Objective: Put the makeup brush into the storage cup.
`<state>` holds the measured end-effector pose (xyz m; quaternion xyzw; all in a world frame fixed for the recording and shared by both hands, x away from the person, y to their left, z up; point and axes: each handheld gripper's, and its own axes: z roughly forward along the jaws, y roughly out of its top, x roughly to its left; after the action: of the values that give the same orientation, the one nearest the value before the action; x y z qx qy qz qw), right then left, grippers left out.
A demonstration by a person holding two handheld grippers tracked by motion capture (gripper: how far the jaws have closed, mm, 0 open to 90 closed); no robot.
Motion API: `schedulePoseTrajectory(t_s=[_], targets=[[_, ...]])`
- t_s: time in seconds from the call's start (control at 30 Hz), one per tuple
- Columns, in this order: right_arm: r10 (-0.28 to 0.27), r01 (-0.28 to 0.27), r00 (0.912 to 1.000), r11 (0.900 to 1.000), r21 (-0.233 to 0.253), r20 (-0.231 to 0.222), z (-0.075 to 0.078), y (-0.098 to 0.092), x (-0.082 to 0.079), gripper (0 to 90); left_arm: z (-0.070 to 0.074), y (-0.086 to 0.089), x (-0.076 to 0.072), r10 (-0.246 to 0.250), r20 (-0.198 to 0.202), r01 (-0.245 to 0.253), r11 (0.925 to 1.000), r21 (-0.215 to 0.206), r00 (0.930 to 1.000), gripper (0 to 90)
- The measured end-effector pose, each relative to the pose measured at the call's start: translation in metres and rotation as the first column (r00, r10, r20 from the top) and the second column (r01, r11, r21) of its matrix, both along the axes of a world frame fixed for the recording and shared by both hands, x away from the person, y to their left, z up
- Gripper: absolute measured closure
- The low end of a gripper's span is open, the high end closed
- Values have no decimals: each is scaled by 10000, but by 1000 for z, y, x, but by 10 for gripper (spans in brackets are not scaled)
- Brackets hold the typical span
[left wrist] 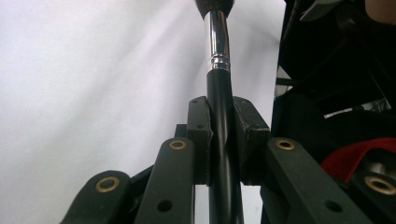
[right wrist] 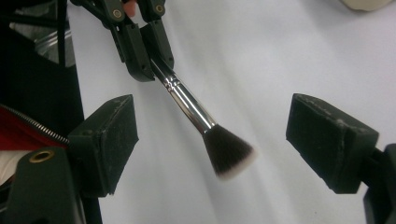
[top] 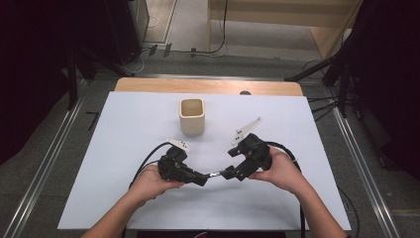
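High view: one brush (top: 214,174) clamped in left hand-held gripper (top: 202,179), right hand-held gripper (top: 229,173) spread, one cup (top: 191,116).

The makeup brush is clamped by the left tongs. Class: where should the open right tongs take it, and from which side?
Grip the makeup brush on its chrome ferrule, between the bristles and the left tongs. The right tongs already straddle it open, so close across the shaft there: it is rigid and round, while the bristles would probably splay.

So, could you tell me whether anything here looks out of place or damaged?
Nothing stands out. The left tongs grip the brush by its handle, the right tongs are open around its bristles, and the cup stands upright.
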<state>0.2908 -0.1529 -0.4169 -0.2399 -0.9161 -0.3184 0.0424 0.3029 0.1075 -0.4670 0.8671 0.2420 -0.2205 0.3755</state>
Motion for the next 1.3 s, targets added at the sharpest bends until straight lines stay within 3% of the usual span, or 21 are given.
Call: schedulePoseTrajectory(t_s=[0.17,0.5,0.8,1.1,1.17,1.27,1.3], targets=[[-516,515,9987,9985,171,31,2,-5,-3,182,-2,2,-2,545,161,-543,9985,-105,9984,795],[-1345,1346,9909,9896,498,-54,4,-13,-8,187,-6,8,-6,1528,-190,-1535,9872,-437,9881,795],[-2018,2027,9792,9762,765,-195,4,-17,-14,195,-5,14,-13,2554,98,-2534,9628,-935,9668,795],[-2542,2554,9668,9598,1161,-255,2,-20,-23,203,-5,15,-21,3079,201,-3030,9445,-1272,9512,795],[-2645,2655,9641,9567,1192,-247,1,-20,-25,203,-6,15,-24,3239,291,-3170,9380,-1405,9456,794],[-2800,2802,9598,9526,1188,-186,0,-21,-29,203,-10,16,-27,3597,179,-3520,9213,-1654,9329,795],[-2860,2863,9580,9505,1207,-205,-1,-21,-30,206,-11,16,-28,3634,180,-3555,9195,-1676,9314,795]])
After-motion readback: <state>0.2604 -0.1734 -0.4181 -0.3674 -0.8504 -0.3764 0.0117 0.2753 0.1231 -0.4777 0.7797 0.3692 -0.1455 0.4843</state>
